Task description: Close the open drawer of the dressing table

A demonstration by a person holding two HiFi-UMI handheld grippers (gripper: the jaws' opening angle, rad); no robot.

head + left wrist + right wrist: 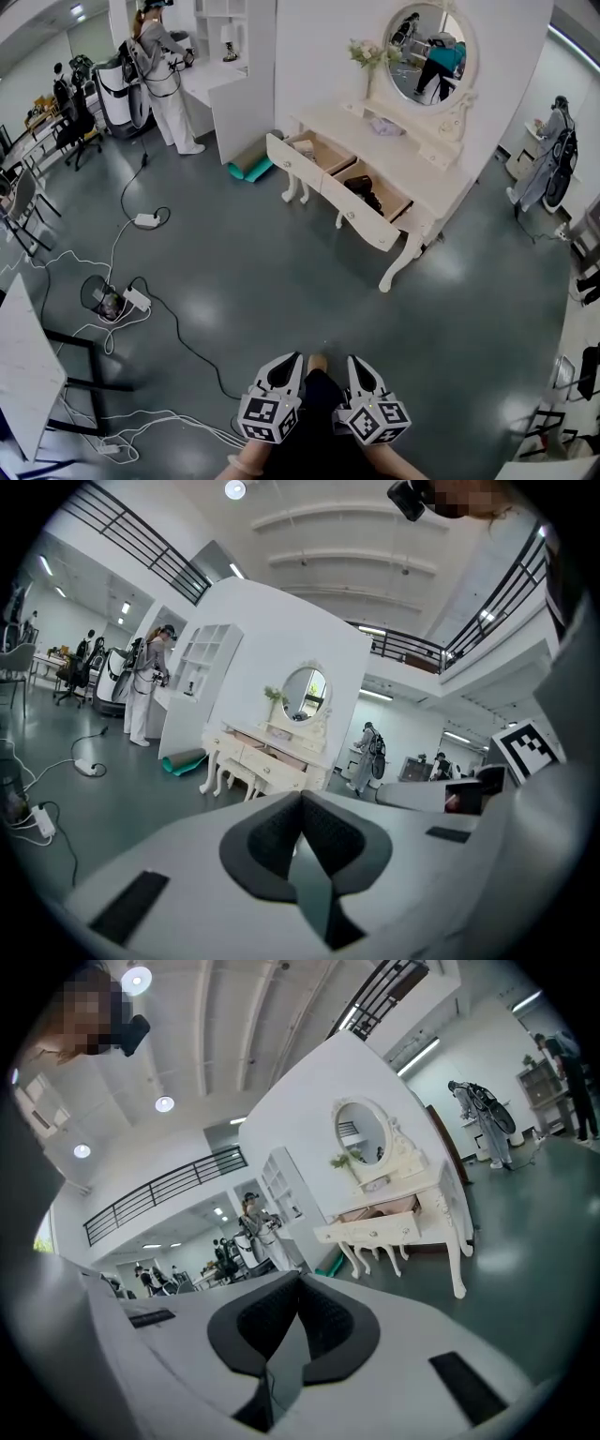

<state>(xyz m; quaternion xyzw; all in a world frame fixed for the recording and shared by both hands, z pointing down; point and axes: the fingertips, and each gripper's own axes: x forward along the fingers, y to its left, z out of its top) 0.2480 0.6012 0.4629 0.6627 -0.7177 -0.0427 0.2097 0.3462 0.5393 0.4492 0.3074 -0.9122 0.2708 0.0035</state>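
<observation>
The white dressing table (412, 159) with an oval mirror stands across the room at the upper right of the head view. Two of its drawers are pulled out side by side: the left drawer (302, 157) and the right drawer (367, 204), which has dark items inside. The table also shows small and far off in the left gripper view (264, 758) and in the right gripper view (394, 1224). My left gripper (289, 360) (302, 801) and right gripper (357, 362) (300, 1281) are held low and close to the body, far from the table. Both are shut on nothing.
Cables and power strips (141, 298) trail over the grey floor at left. A green rolled mat (251, 169) lies beside the table. One person (164, 80) stands at a white shelf unit at the back left, another (553, 159) at the right. A black-legged table (28, 375) is at the lower left.
</observation>
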